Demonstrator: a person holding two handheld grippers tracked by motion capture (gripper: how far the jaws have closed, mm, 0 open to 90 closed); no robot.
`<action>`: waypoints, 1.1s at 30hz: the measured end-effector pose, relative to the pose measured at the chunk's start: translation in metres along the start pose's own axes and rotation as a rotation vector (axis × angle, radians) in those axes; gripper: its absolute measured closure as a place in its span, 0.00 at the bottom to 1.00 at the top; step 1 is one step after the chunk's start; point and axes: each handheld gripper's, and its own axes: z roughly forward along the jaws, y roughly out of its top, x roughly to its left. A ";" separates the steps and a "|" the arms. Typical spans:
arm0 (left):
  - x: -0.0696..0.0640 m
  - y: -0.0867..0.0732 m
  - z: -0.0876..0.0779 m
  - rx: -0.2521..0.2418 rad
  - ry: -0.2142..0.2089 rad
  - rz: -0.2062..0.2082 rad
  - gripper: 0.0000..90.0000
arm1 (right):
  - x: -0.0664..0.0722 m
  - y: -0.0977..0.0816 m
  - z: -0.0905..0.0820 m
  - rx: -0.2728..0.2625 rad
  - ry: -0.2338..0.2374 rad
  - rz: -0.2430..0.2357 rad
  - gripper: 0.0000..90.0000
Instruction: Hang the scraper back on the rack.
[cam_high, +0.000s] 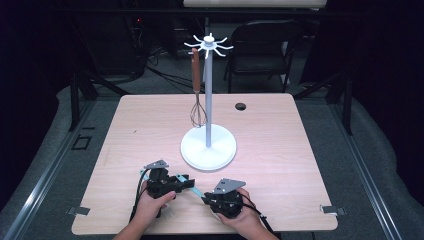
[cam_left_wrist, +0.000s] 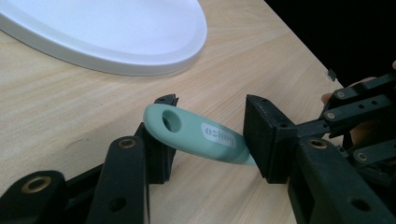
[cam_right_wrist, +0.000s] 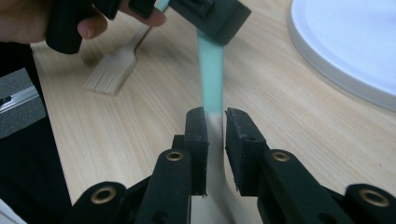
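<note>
A utensil with a mint-green handle (cam_left_wrist: 201, 137) and a pale head end (cam_right_wrist: 215, 140) spans the two grippers near the table's front edge. My right gripper (cam_right_wrist: 215, 114) is shut on its neck, where green meets the pale part. The handle's holed end lies between the jaws of my left gripper (cam_left_wrist: 210, 108), which stand apart around it. It lies against the left jaw and runs under the right one. In the high view the left gripper (cam_high: 189, 181) and right gripper (cam_high: 206, 199) point at each other, with the utensil (cam_high: 196, 192) between them.
A white stand (cam_high: 208, 145) with a round base and a hook crown stands mid-table, and a brown-handled whisk (cam_high: 198, 112) hangs from it. A pale-bristled brush (cam_right_wrist: 112, 70) lies on the table by the left hand. A cable hole (cam_high: 240, 106) sits at the back.
</note>
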 end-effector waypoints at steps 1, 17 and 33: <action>0.000 0.000 0.000 -0.001 0.000 -0.003 0.61 | 0.000 0.000 0.000 0.007 0.003 0.001 0.87; -0.009 0.000 0.003 -0.028 -0.017 -0.008 0.56 | 0.004 0.000 0.002 0.017 -0.033 -0.006 0.90; -0.023 -0.003 0.012 -0.029 -0.064 0.003 0.67 | 0.002 0.005 0.001 -0.054 -0.058 0.059 0.90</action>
